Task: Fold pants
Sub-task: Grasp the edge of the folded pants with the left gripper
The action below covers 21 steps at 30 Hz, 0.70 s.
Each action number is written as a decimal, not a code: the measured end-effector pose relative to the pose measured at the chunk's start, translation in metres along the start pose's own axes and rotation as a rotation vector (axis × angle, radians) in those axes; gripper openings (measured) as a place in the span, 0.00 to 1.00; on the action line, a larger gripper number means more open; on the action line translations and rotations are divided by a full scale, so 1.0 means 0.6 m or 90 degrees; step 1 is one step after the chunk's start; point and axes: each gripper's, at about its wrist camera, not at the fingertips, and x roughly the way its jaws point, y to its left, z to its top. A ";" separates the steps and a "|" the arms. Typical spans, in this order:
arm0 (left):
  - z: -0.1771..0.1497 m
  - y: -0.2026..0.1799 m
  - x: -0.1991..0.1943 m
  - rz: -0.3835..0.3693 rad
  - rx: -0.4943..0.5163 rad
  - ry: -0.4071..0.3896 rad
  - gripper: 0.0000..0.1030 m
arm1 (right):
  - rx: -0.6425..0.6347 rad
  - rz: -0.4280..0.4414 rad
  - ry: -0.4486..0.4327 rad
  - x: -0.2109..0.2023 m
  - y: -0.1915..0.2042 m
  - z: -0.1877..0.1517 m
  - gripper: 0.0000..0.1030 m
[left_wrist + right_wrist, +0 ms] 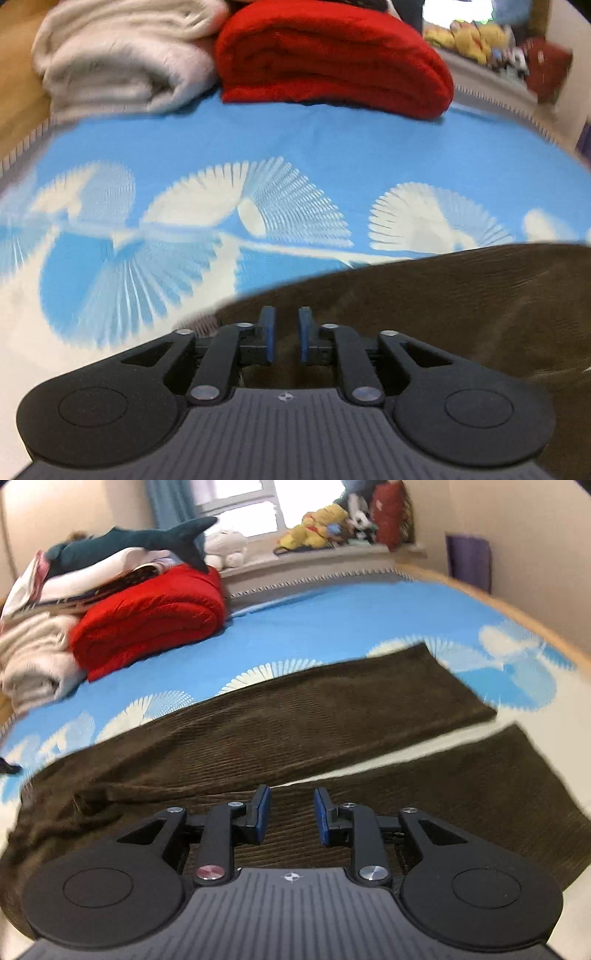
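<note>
Pants (258, 731) flat on bedsheet (332, 616); left tool (286, 334), right tool (291, 814) spread, empty.

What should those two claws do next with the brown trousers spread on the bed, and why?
Probably lower and close on the near leg. The brown pants lie flat with both legs spread apart, unfolded, and both the left gripper and right gripper are open above the cloth, holding nothing.

Blue fan-patterned bedspread (332, 620), bright window (236, 506), cream walls (535, 535), toy-cluttered windowsill (332, 550).
</note>
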 end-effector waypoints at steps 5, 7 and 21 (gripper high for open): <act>0.017 -0.009 0.067 0.001 0.025 0.024 0.47 | -0.027 0.008 -0.003 0.005 0.012 0.003 0.26; 0.018 -0.008 0.091 -0.002 0.023 0.040 0.61 | -0.029 0.012 0.002 0.007 0.014 0.004 0.27; 0.006 -0.031 0.141 0.030 0.129 0.067 0.26 | -0.024 0.025 0.005 0.012 0.019 0.014 0.26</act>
